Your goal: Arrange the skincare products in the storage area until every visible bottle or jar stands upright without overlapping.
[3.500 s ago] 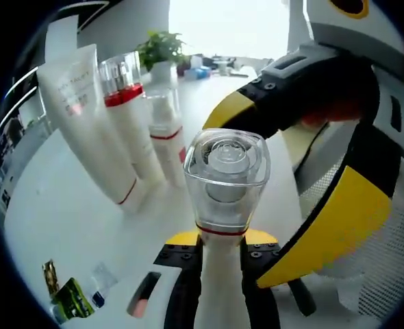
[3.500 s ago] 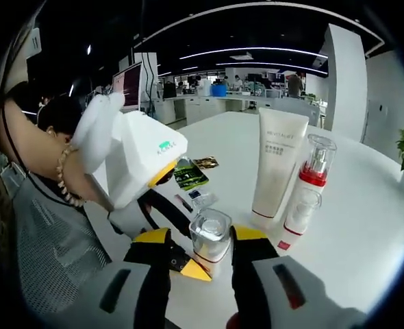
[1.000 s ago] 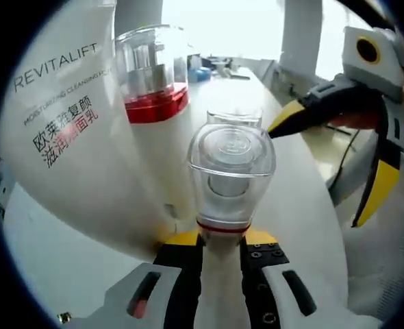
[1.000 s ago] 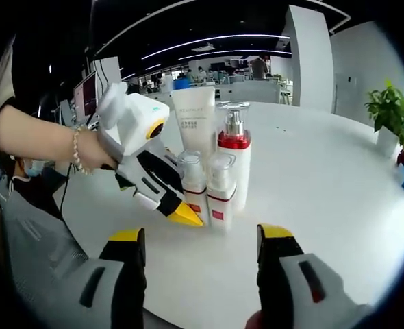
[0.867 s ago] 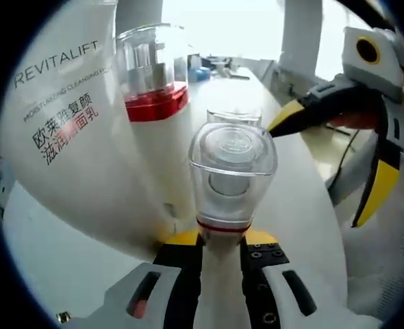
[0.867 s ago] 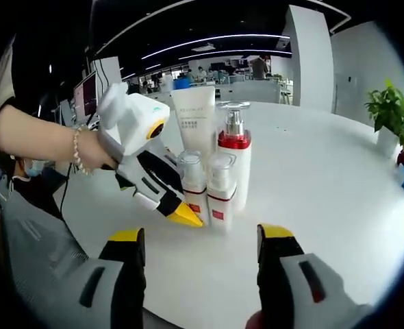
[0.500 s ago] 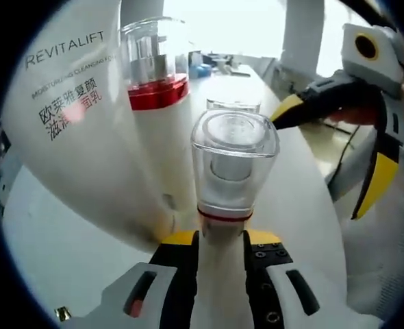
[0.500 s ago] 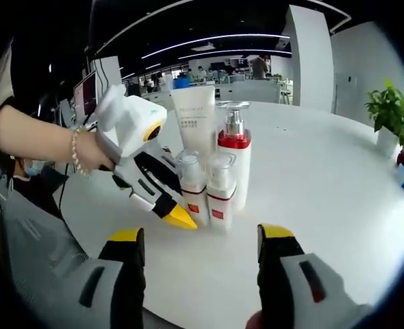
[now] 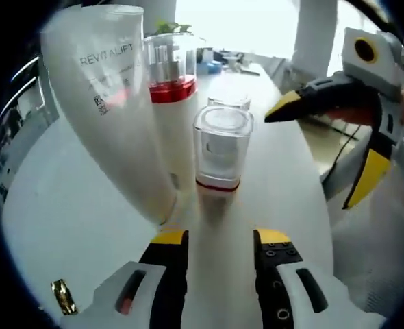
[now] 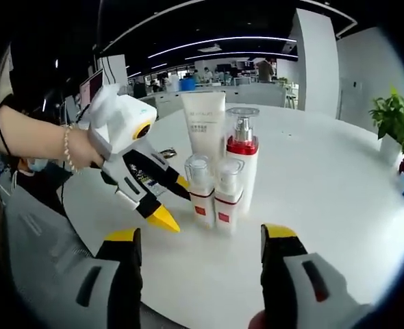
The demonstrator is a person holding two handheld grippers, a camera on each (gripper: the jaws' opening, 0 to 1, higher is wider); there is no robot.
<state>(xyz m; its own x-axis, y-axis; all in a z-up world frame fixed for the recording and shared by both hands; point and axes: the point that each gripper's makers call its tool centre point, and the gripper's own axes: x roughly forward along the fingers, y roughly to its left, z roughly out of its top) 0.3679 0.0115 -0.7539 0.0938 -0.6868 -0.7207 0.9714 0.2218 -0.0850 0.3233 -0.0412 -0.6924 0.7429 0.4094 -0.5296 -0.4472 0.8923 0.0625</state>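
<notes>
Four skincare containers stand upright in one tight cluster on a white round table (image 10: pixel 339 192): two small clear-capped bottles, one pump bottle with a red collar and one white tube.

In the left gripper view, the left gripper (image 9: pixel 220 241) sits nearest, its yellow-tipped jaws spread apart with nothing between them and bare tabletop in the gap. Just beyond the tips stands the first small bottle (image 9: pixel 219 161), apart from both jaws. The second small bottle (image 9: pixel 229 103) is directly behind it; only its clear cap rim is visible, and the body is hidden. The pump bottle (image 9: pixel 172 110) stands just left of the first small bottle, and the tube (image 9: pixel 116 103), printed REVITALIFT, is left of that, resting on its cap end and leaning slightly in this view. Whether neighbouring containers touch cannot be determined. A small gold item at the lower left is cut off by the picture edge and is unidentifiable.

In the right gripper view, the right gripper (image 10: pixel 202 243) is nearest, jaws wide apart and empty, well short of the cluster. The two small bottles stand side by side in front, with the pump bottle and tube behind them. A hand (image 10: pixel 79 147) with a beaded bracelet carries the left gripper to the left of the cluster. Open tabletop extends right of and behind the cluster to a potted plant (image 10: pixel 396 127) near the far edge.
</notes>
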